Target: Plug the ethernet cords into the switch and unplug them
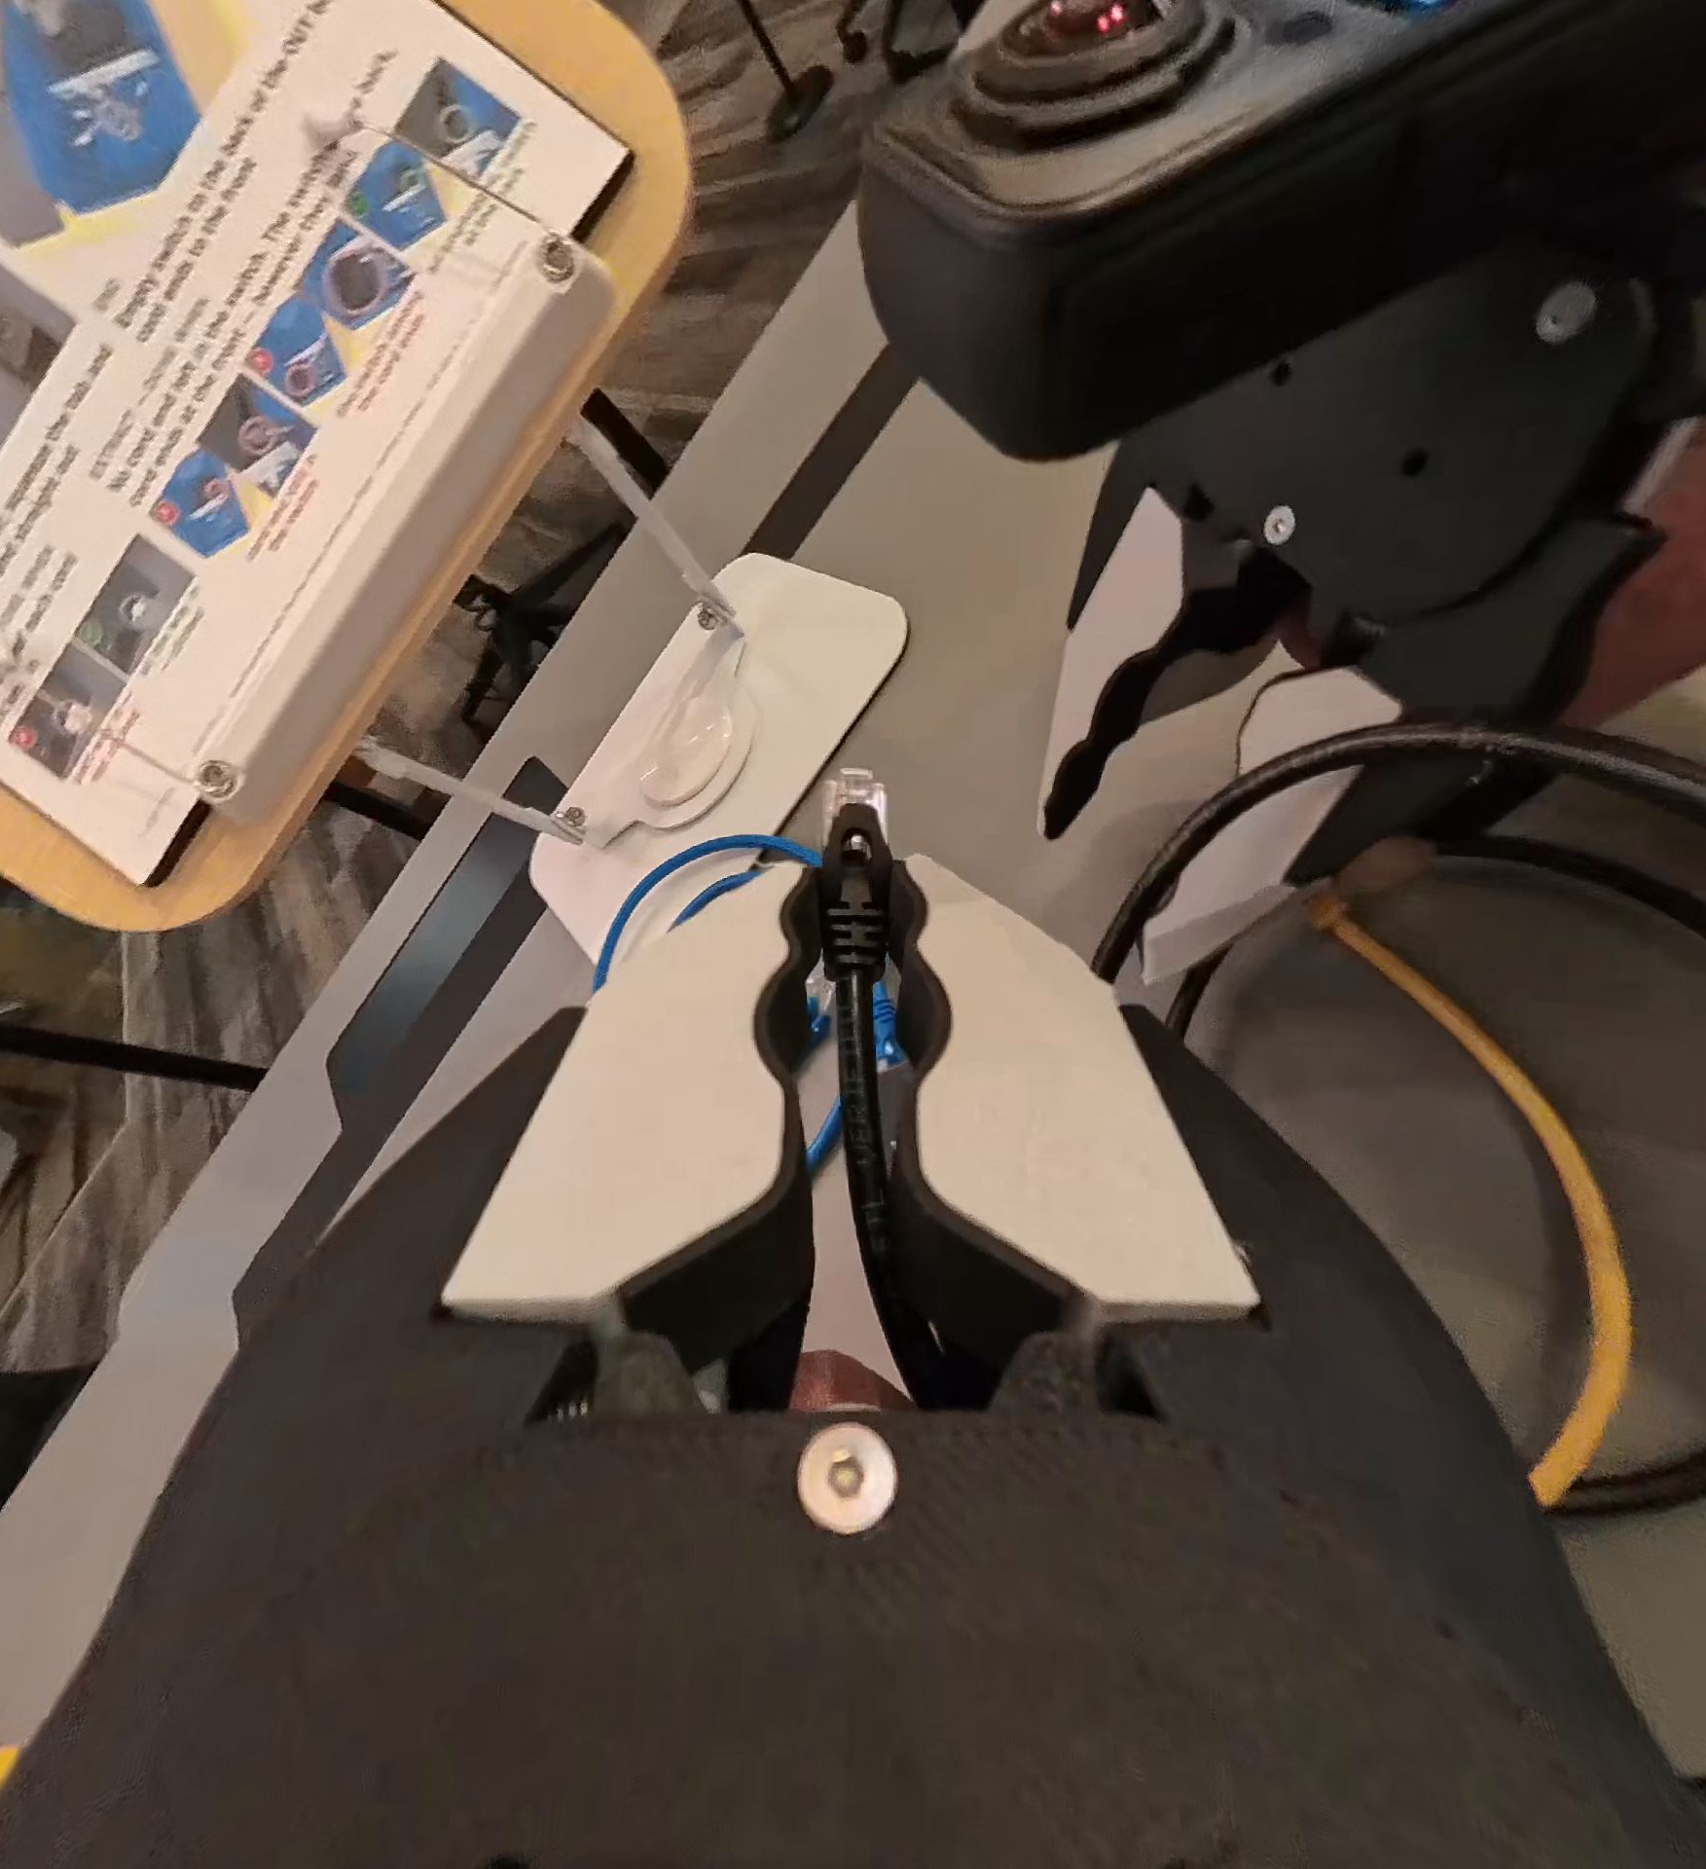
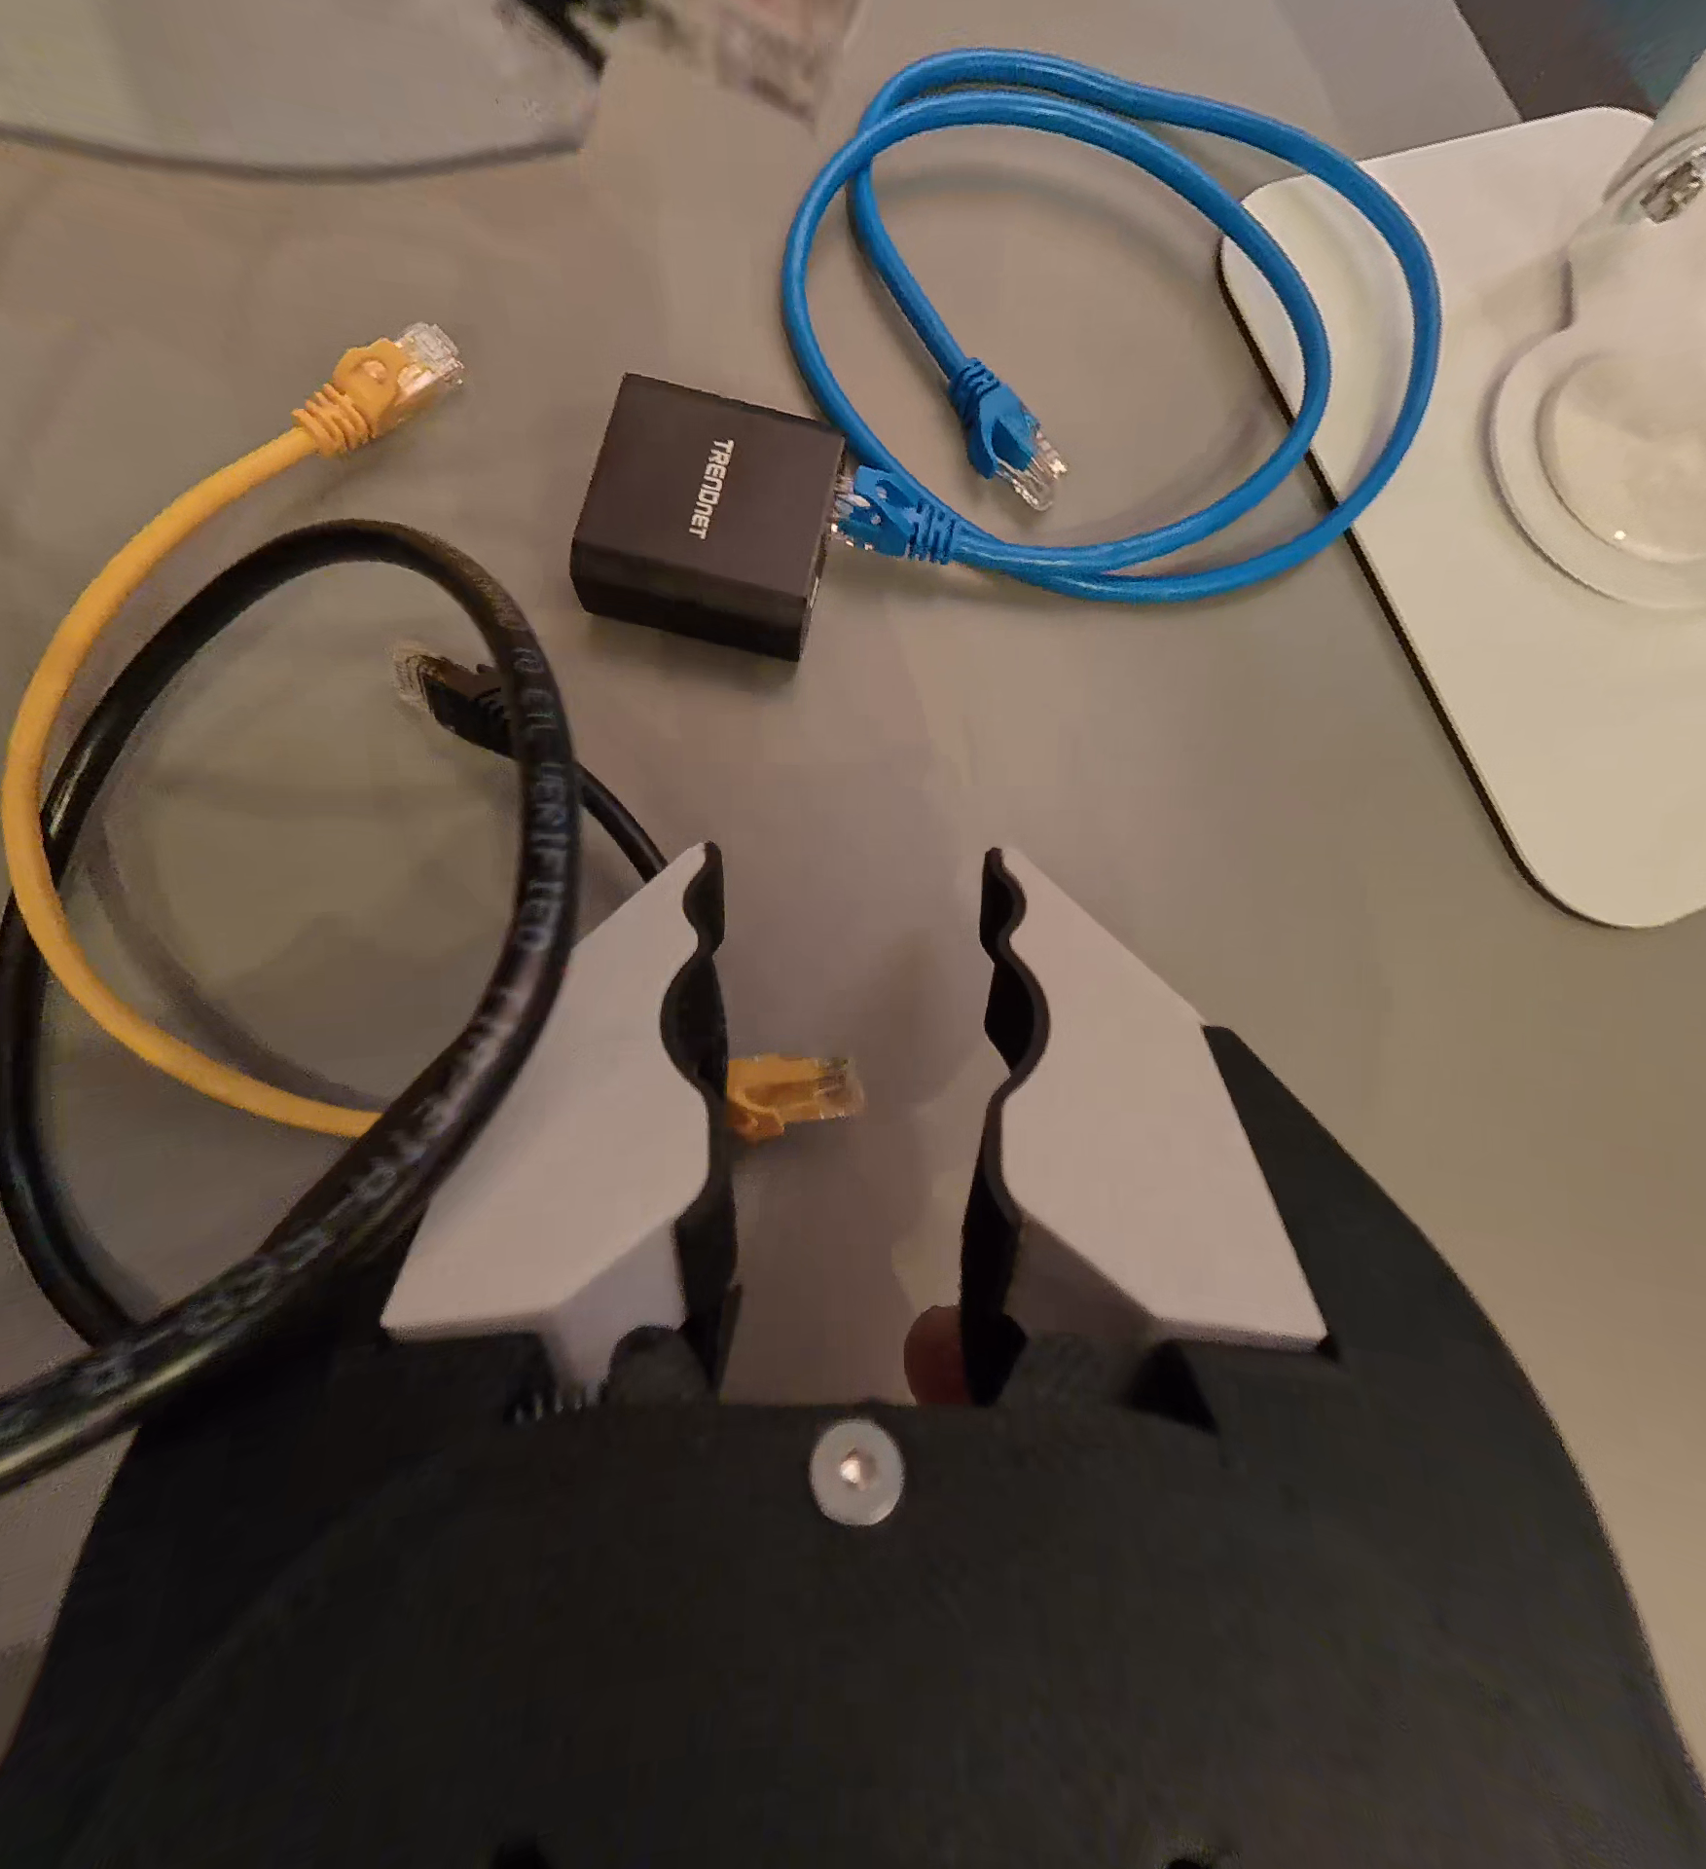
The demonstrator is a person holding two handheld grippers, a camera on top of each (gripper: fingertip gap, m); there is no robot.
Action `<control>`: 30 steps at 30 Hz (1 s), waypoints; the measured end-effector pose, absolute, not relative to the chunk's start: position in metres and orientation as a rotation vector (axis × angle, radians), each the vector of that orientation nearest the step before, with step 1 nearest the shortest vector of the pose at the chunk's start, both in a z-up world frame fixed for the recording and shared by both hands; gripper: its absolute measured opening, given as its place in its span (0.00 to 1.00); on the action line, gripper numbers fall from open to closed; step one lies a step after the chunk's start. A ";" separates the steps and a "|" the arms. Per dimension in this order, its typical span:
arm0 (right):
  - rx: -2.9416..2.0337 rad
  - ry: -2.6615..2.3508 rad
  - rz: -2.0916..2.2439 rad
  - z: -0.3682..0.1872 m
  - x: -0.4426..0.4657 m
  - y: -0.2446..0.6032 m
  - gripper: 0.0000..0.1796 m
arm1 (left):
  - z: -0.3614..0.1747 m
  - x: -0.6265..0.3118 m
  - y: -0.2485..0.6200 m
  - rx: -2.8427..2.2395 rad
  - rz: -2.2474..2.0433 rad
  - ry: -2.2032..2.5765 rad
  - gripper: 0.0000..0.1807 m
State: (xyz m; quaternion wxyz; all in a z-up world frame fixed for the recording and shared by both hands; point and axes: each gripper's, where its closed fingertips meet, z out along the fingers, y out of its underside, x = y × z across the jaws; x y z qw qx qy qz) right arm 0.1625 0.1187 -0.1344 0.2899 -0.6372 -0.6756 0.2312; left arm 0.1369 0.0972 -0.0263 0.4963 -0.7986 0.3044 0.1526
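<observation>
Gripping the black ethernet cord (image 1: 854, 1062) just behind its clear plug, the left gripper (image 1: 854, 900) has its fingers closed on the strain-relief boot, the plug's long axis running straight out along them and its tip pointing toward the far tabletop (image 2: 1081, 759) edge. Ahead of the right gripper (image 2: 854, 880), whose fingers stand wide apart and empty, the small black box-shaped switch (image 2: 702, 516) lies near the tabletop's middle, one blue cord (image 2: 1111, 303) end at its port side. By my judgement the held plug must turn to face that port side, right gripper nearer to steady it.
</observation>
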 end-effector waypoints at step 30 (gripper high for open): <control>-1.696 -1.755 0.634 -0.132 0.171 0.127 0.28 | -0.013 0.078 0.093 -1.915 0.248 0.329 0.07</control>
